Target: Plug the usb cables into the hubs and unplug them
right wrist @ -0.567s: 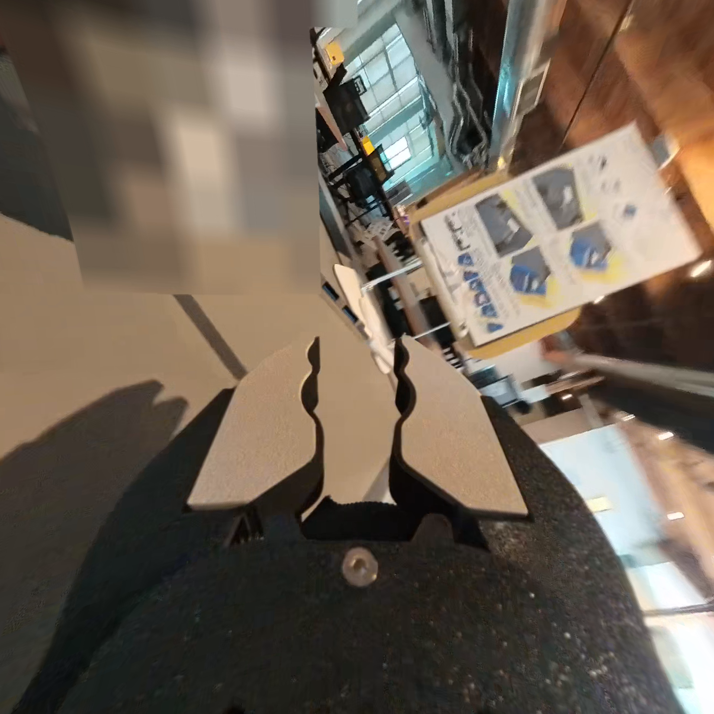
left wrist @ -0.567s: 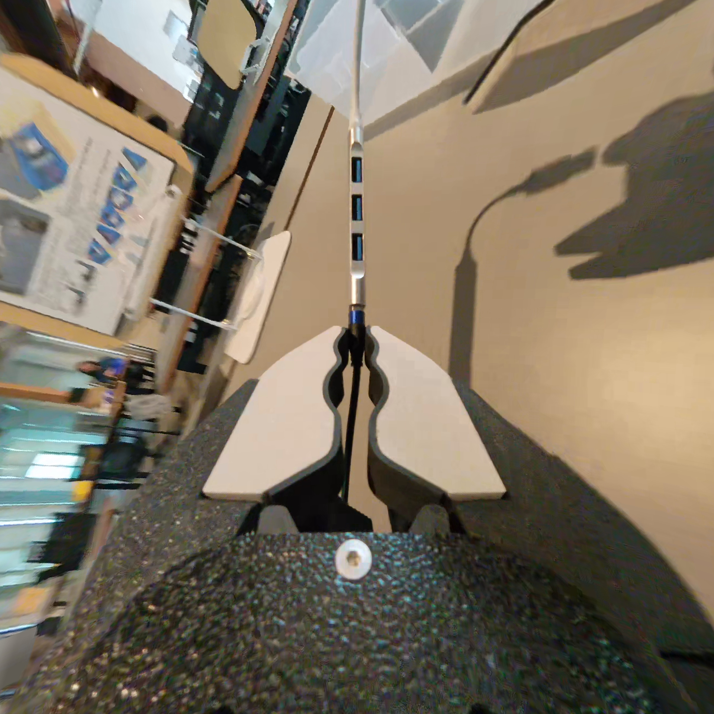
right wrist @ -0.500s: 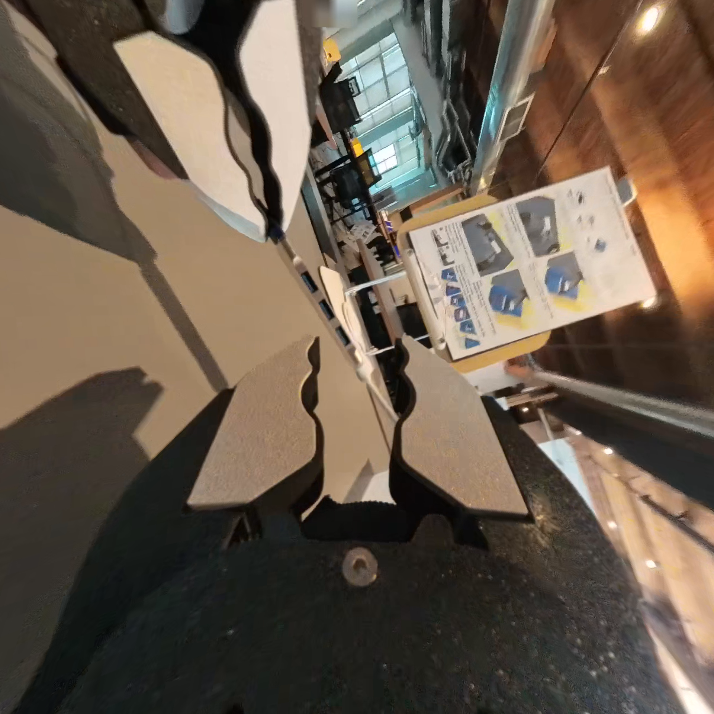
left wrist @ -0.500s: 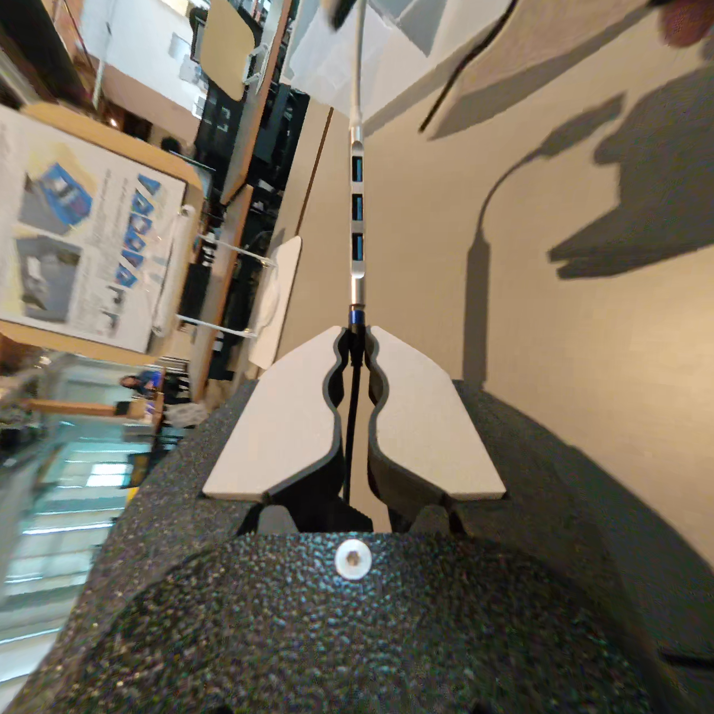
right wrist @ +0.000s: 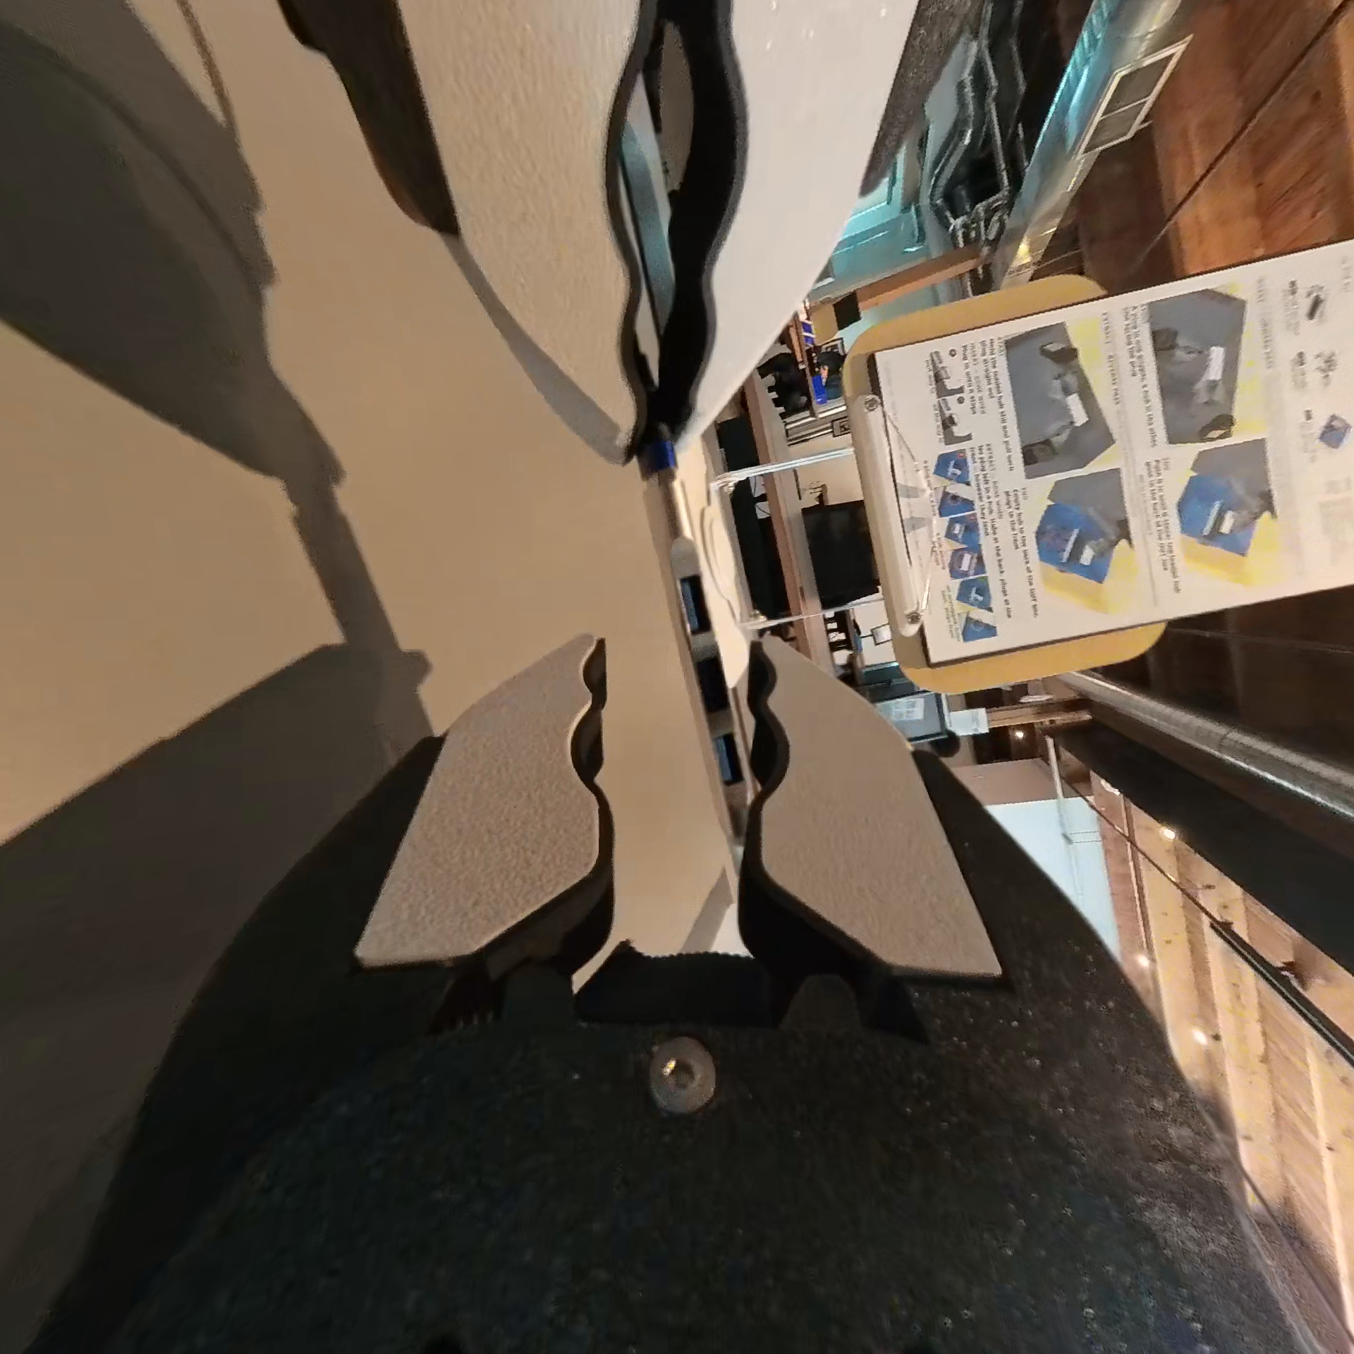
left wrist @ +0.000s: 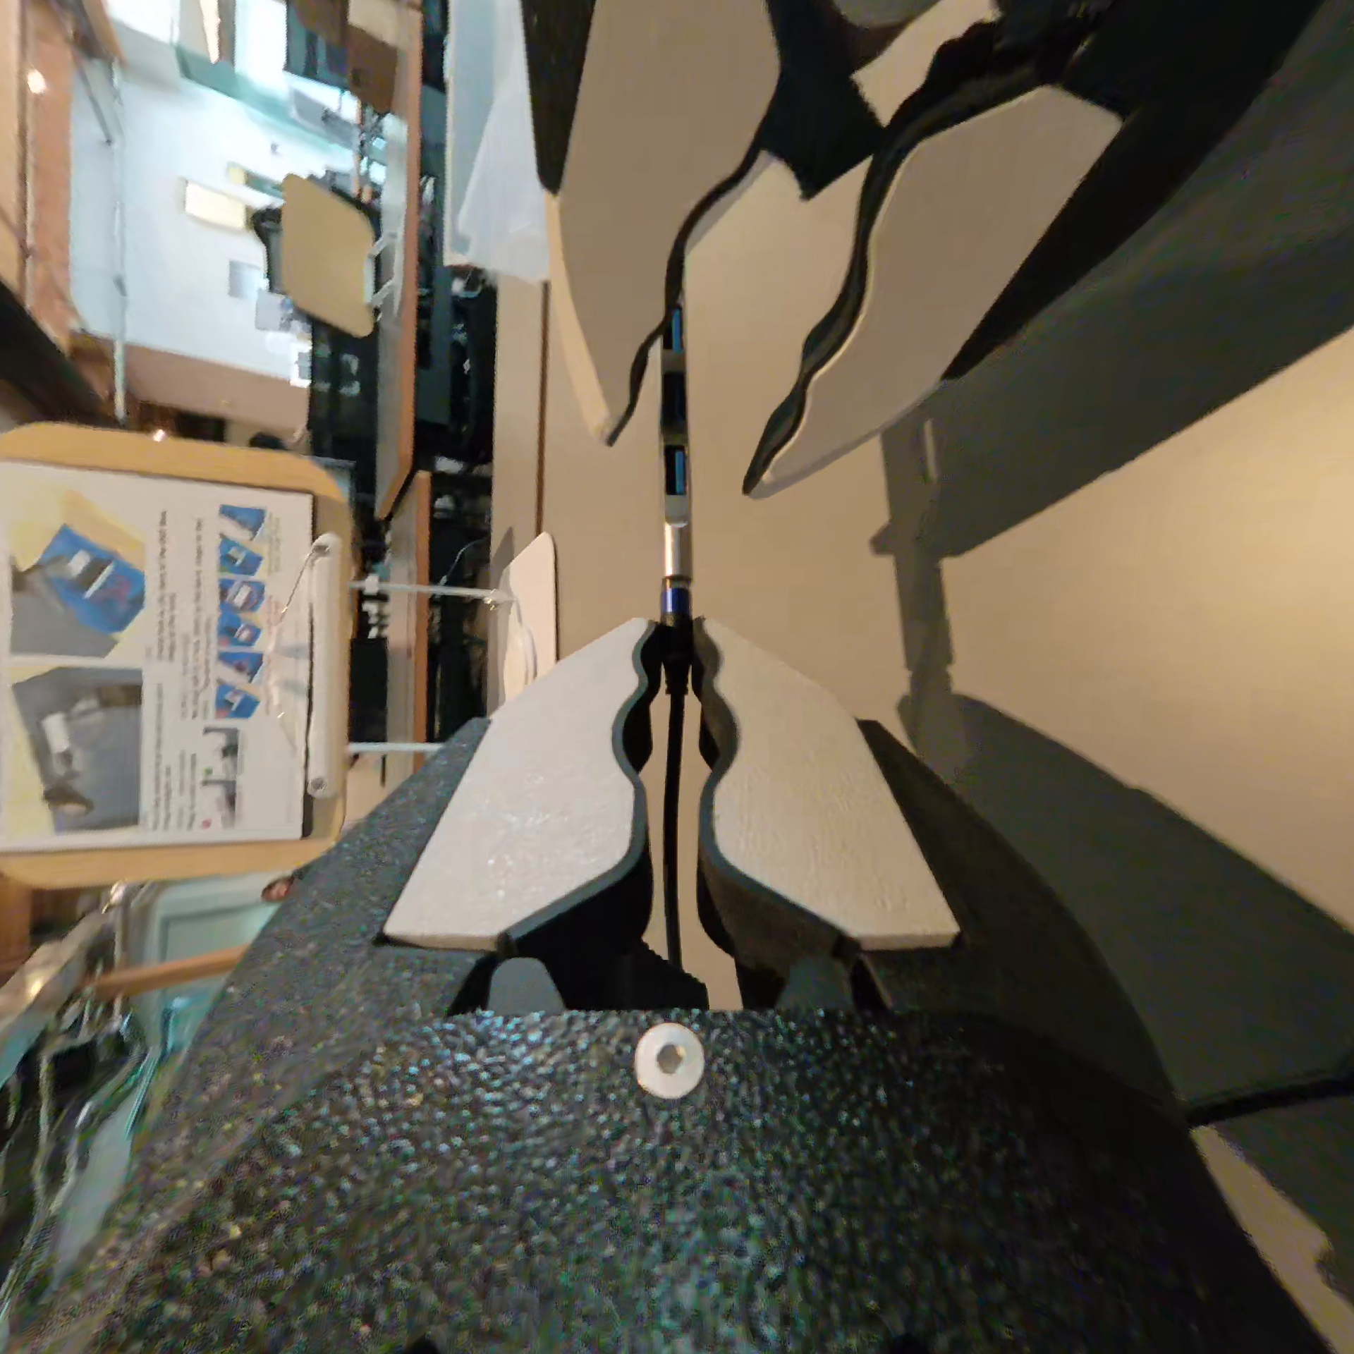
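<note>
A slim silver USB hub [left wrist: 675,476] with blue ports lies on the tan table. My left gripper [left wrist: 674,624] is shut on the black plug with a blue ring [left wrist: 672,602]. The plug's metal end [left wrist: 674,557] meets the near end of the hub. The black cable [left wrist: 672,806] runs back between the fingers. My right gripper [right wrist: 678,648] is open, its fingers on either side of the hub [right wrist: 707,681]. It shows from the top in the left wrist view [left wrist: 680,463]. The left gripper [right wrist: 654,447] faces it in the right wrist view.
A poster on a wooden board [left wrist: 146,659] stands on a white base [left wrist: 531,608] at the table's edge; it also shows in the right wrist view [right wrist: 1099,476]. A clear plastic container [left wrist: 505,183] sits farther along the table [left wrist: 1099,659]. The gap from one gripper's tips to the other's is roughly 5 cm.
My right gripper has swung in towards the left one and now straddles the hub, still open. My left gripper has kept its hold on the plug at the hub's end.
</note>
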Action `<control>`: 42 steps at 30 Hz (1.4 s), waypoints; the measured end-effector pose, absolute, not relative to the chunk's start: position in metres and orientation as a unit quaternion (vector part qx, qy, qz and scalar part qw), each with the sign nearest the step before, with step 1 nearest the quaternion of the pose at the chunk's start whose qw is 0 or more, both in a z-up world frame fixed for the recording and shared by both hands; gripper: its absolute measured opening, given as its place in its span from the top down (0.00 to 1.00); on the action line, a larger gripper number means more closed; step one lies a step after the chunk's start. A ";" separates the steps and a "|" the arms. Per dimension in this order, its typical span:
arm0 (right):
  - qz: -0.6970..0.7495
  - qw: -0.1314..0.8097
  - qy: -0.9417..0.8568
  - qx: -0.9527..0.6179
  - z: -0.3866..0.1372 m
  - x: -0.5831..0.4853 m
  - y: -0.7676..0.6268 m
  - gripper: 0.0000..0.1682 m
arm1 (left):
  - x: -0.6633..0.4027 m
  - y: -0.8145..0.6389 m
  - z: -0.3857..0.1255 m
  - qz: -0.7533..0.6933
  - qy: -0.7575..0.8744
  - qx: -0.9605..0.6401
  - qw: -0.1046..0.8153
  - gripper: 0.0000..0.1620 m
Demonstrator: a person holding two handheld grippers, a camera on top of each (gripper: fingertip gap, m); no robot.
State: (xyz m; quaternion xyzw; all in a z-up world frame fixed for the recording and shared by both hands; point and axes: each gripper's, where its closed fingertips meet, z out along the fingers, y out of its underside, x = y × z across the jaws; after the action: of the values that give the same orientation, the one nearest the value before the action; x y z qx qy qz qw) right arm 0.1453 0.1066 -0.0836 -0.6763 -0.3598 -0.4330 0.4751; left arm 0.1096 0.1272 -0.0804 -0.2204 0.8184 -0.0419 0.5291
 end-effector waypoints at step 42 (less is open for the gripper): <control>-0.119 0.547 -0.170 -0.811 -0.093 0.148 0.115 0.96 | 0.085 0.079 -0.019 -0.670 0.497 -0.445 0.325 0.96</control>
State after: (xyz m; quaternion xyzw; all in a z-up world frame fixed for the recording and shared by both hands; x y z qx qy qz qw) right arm 0.1477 0.1146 -0.0935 -0.8112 -0.1698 -0.1186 0.5469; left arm 0.0847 0.0790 -0.0188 -0.4446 0.4971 -0.6705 0.3250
